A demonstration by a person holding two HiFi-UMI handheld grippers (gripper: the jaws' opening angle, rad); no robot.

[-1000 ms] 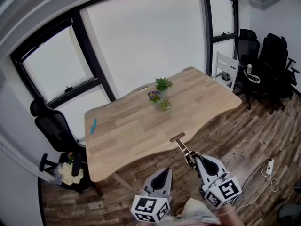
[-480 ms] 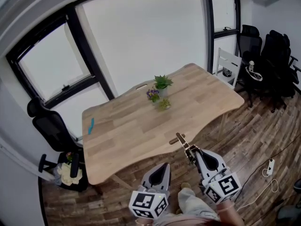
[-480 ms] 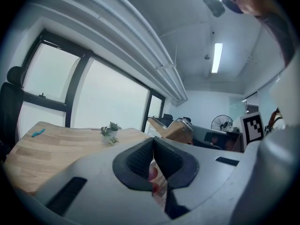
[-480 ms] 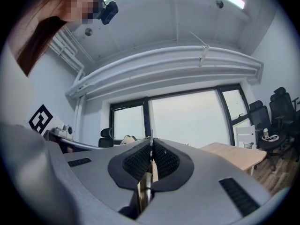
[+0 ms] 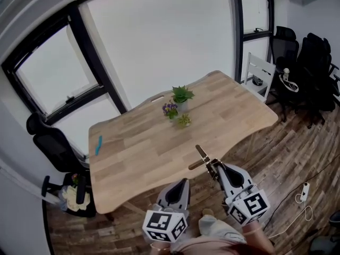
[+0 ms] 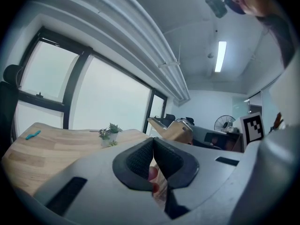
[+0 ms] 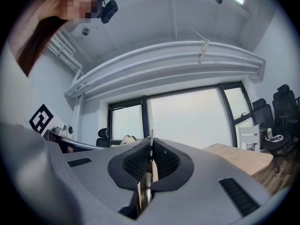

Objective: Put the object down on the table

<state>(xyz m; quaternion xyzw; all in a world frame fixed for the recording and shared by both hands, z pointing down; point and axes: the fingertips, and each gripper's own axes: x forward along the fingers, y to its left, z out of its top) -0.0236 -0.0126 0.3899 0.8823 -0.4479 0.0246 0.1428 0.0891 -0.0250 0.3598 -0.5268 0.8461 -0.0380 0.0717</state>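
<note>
My right gripper is shut on a small tool with a wooden handle and a thin metal part. The tool sticks out ahead of the jaws, over the near edge of the wooden table. In the right gripper view the thin metal strip is pinched between the black pads of the right gripper. My left gripper is held beside it, lower left, short of the table edge. In the left gripper view the left gripper is shut with nothing held, and the wooden handle shows to its right.
Three small potted plants stand mid-table and a blue item lies near its left end. A black chair is at the left, a white chair and black chairs at the right. A power strip lies on the floor.
Both grippers have moved forward toward the table together. The tool's tip has gone from just short of the near edge to over it.
</note>
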